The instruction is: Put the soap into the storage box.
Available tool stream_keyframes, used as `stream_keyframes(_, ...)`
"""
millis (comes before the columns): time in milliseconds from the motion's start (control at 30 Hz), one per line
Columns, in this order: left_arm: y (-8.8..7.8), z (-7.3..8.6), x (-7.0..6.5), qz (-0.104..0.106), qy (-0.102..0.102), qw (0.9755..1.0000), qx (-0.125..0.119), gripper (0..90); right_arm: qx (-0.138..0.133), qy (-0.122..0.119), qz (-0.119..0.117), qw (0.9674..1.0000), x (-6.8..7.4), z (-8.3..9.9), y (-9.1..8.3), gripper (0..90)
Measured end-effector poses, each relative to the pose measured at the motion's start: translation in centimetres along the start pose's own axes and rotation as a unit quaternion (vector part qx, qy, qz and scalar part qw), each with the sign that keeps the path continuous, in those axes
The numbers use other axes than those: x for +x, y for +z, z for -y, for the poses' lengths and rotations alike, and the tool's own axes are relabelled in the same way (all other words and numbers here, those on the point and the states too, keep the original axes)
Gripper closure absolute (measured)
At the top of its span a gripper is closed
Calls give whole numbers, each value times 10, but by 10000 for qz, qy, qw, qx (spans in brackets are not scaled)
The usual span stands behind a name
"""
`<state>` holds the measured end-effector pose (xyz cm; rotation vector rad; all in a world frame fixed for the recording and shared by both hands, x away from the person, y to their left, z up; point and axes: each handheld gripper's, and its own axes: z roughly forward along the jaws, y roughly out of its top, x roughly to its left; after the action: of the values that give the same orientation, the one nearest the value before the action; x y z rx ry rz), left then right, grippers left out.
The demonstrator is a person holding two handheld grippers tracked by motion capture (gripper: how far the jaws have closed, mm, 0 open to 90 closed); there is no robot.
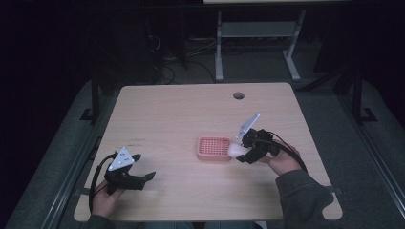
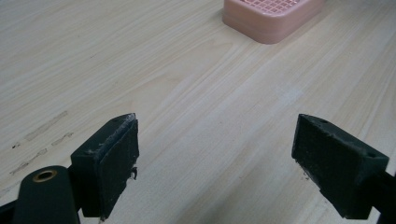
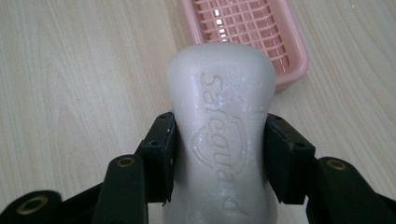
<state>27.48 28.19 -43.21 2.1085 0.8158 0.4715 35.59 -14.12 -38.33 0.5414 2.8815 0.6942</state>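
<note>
White soap (image 3: 223, 135) sits clamped in the right gripper (image 1: 242, 155), just beside the pink dish (image 1: 214, 148) on the table (image 1: 181, 109). Left gripper (image 2: 215, 158) hovers well apart, jaws spread wide with nothing between.

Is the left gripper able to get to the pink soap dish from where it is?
Probably yes. The left gripper is open, holds nothing, and only bare table lies between it and the pink soap dish.
</note>
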Motion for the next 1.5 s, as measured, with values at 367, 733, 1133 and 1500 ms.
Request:
stream_keyframes(367,-1,0,1,7,31,10000,22,145,42,-101,-2,9999,-4,-16,0,488)
stream_keyframes(733,-1,0,1,10,29,10000,18,145,100,-134,-55,9998,-8,-25,5,488)
stream_keyframes(1133,0,0,0,11,5,10000,-3,145,73,-221,-69,9997,-10,-37,11,488)
stream_keyframes(1500,0,0,0,15,14,10000,-5,145,124,-290,-135,9994,-11,-49,20,488)
